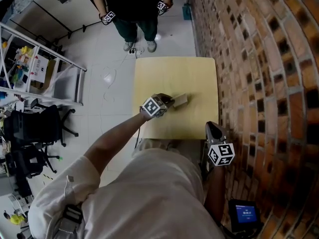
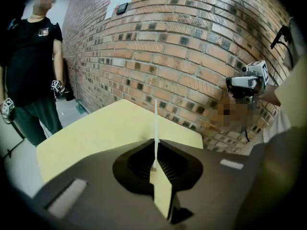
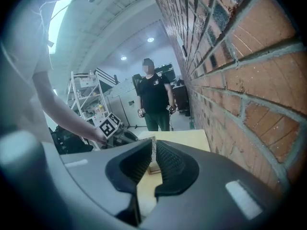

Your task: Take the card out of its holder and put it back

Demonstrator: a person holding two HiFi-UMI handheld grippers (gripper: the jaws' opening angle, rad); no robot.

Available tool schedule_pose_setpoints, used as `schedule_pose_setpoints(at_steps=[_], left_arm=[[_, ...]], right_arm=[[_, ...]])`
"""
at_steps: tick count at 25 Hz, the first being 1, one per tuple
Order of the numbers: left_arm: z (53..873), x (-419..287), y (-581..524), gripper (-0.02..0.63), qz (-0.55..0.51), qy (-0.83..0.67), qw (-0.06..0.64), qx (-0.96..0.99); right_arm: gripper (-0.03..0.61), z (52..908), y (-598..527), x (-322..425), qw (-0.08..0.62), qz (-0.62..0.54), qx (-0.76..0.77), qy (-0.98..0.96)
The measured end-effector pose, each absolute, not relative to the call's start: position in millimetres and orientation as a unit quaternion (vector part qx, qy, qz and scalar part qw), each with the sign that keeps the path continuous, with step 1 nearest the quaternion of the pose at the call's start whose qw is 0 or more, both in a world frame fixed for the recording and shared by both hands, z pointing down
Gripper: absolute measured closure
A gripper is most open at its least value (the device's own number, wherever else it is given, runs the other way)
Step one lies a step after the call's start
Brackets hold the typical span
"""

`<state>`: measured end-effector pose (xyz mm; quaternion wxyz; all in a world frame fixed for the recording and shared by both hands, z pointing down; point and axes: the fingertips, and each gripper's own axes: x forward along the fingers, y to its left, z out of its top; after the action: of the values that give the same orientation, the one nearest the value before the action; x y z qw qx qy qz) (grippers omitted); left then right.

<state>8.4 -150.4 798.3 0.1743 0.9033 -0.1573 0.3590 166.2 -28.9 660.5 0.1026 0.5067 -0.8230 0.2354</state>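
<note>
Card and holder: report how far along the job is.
Done: nothing can be confirmed. In hand: the left gripper is shut on the card, which stands upright at the holder on the table; whether it is seated or just clear is not visible. The right gripper is open, holding nothing. Left: seat the card if lifted, then release.
</note>
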Motion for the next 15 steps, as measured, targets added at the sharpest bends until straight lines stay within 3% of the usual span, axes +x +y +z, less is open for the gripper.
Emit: schedule_pose_setpoints(at_steps=[15], left_arm=[[810.5,10.9,-152.1,0.581,0.368,-0.152,0.162,0.903]], right_arm=[[0.558,663.9,-27.3,169.0,0.107,0.241,0.509,-0.819]])
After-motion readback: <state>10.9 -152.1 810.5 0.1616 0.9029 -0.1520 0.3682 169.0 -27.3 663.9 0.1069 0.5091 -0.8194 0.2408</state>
